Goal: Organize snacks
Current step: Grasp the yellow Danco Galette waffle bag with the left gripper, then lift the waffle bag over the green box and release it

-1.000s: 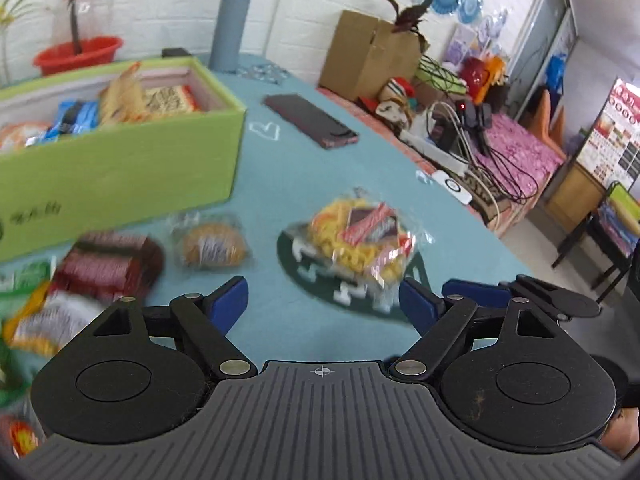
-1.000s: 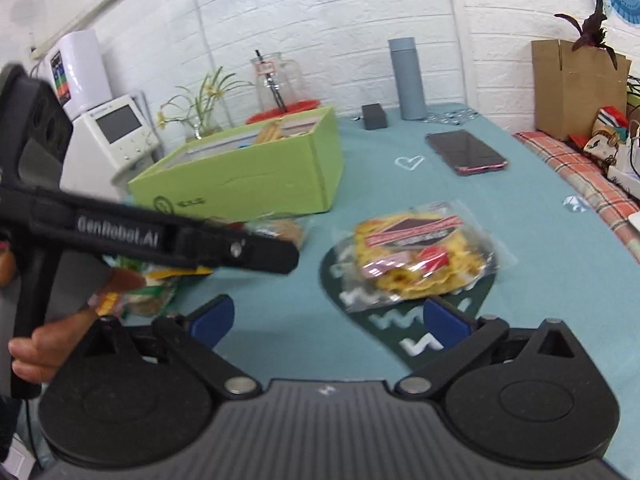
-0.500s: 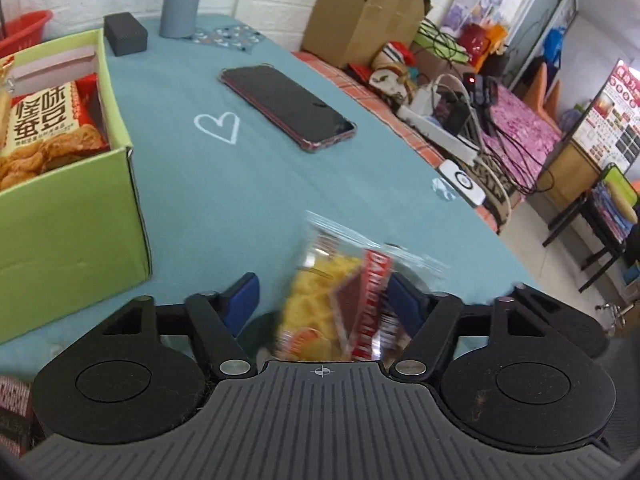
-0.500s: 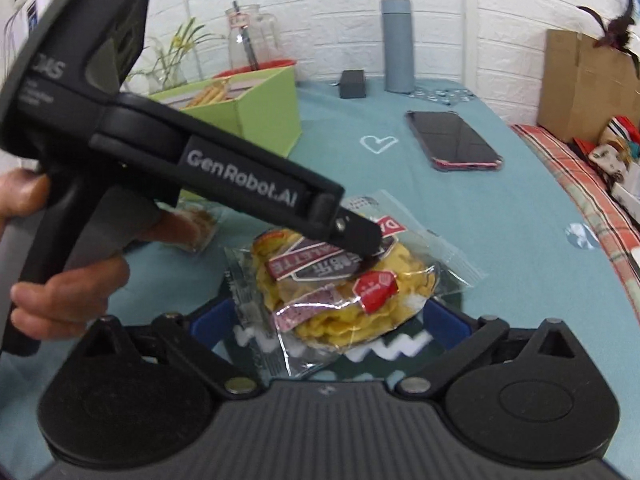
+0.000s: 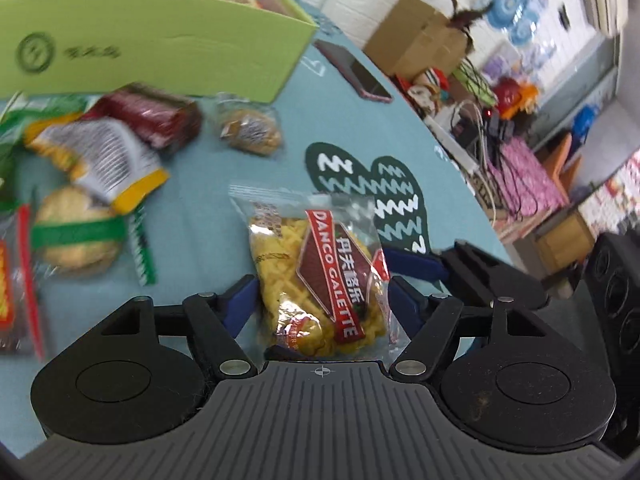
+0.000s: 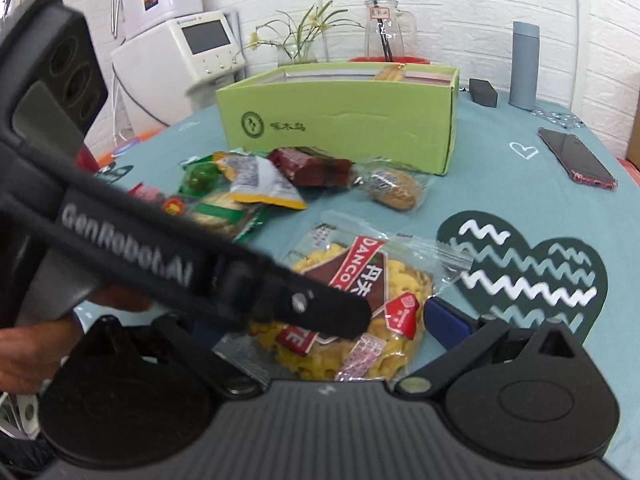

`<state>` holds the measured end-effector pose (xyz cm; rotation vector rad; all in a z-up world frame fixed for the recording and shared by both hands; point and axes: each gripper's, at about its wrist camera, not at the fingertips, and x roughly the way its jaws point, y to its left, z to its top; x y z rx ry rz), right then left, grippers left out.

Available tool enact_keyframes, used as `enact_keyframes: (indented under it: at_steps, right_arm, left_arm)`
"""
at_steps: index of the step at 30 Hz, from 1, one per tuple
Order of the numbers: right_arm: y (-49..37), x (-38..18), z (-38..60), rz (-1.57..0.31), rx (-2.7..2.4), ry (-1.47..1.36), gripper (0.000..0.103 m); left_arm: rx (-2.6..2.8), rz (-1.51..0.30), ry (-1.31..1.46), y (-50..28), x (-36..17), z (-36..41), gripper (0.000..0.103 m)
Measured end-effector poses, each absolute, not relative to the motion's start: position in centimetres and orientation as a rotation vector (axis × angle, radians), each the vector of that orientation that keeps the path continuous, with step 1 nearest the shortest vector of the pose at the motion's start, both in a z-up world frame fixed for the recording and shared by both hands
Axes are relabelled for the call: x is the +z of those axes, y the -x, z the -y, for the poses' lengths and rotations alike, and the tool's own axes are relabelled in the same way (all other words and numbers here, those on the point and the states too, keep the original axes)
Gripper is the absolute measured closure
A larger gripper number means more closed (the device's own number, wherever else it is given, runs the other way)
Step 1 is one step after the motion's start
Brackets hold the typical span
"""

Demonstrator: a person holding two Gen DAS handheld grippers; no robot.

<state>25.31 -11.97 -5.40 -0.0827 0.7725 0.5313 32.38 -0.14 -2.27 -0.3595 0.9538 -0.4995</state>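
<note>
A clear Danco Galette packet of yellow snacks (image 5: 320,276) sits between the blue fingertips of my left gripper (image 5: 320,300), which is shut on it above the teal table. The same packet (image 6: 360,300) shows in the right wrist view, with the left gripper's black arm (image 6: 240,280) across it. My right gripper (image 6: 344,320) is open around the packet; its left finger is hidden behind that arm. The green box (image 6: 340,120) (image 5: 160,48) with snacks inside stands at the back.
Loose snack packets lie in front of the box: a red bar (image 6: 316,168), a round biscuit (image 6: 394,190), a yellow-white bag (image 6: 260,184), green packets (image 6: 216,208). A phone (image 6: 576,160), a grey bottle (image 6: 524,68) and a dark heart print (image 6: 520,276) are to the right.
The left gripper has closed on the galette packet and swung left with it, off the heart print, toward the snack pile. The right gripper has come close around the packet.
</note>
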Motion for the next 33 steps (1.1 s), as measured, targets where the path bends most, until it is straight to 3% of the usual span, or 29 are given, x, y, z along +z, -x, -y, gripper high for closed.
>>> enact_keyframes:
  at_steps: [3, 8, 11, 12, 13, 14, 15, 18, 28, 33]
  right_arm:
    - [-23.8, -5.0, 12.1, -0.737, 0.463, 0.021, 0.001]
    - [-23.7, -5.5, 11.3, -0.755, 0.406, 0.007, 0.001]
    - [-24.3, -6.4, 11.0, -0.771, 0.385, 0.032, 0.001]
    - [-24.2, -6.6, 11.0, -0.756, 0.387, 0.030, 0.001]
    - [-24.3, -6.6, 10.9, -0.757, 0.393, 0.034, 0.001]
    - [-24.2, -6.4, 10.8, -0.756, 0.398, 0.035, 0.005]
    - [-23.9, -6.1, 10.8, -0.742, 0.394, 0.046, 0.017]
    - [-23.9, -4.5, 10.8, -0.700, 0.408, 0.067, 0.020]
    - [-34.3, 2.3, 4.7, -0.475, 0.543, 0.194, 0.019]
    - [-44.9, 2.4, 1.4, -0.543, 0.641, 0.148, 0.019]
  left_arm:
    - [-0.464, -0.924, 0.398, -31.8, -1.7, -1.2, 0.031]
    - [-0.465, -0.927, 0.362, -33.1, -1.8, -0.4, 0.031]
    - [-0.470, -0.923, 0.322, -33.1, -2.4, 0.4, 0.035]
    - [-0.471, -0.915, 0.299, -32.9, -2.5, 0.5, 0.046]
    - [-0.482, -0.919, 0.280, -32.8, -2.6, 0.8, 0.066]
    - [-0.475, -0.915, 0.266, -32.6, -2.5, 0.9, 0.068]
    - [-0.467, -0.915, 0.267, -32.4, -2.4, 0.8, 0.071]
    - [-0.458, -0.880, 0.315, -32.3, -0.9, -0.5, 0.078]
    - [-0.340, -0.646, 0.328, -39.3, 8.5, -7.0, 0.075]
    - [-0.212, -0.637, 0.261, -47.2, 9.7, -10.3, 0.072]
